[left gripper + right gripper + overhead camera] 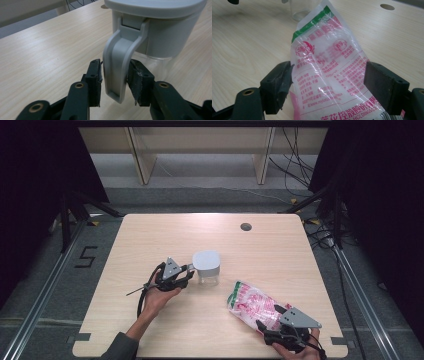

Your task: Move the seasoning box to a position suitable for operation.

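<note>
On the left of the table [150, 235], the left gripper [189, 271] points across at the jar [207, 267], which stands upright near the middle under a grey lid [155, 7]. The jar's latch [117, 67] faces this gripper and hangs down from the lid's rim, its long axis running top to bottom. In the left gripper view the latch sits straight between the two jaws. The right pad [137, 80] seems to touch the latch's edge; the left pad [94, 77] stands just off it with a thin gap. So the jaws are partly closed around the latch, not yet clamped. The left hand is clearly the nearer one to the jar.

To the right and nearer the person, the bag [252, 305] lies slanted, its green-edged end toward the jar. The right gripper [267, 316] holds its near end: the jaws stand wide, both pressing the bag's sides.
</note>
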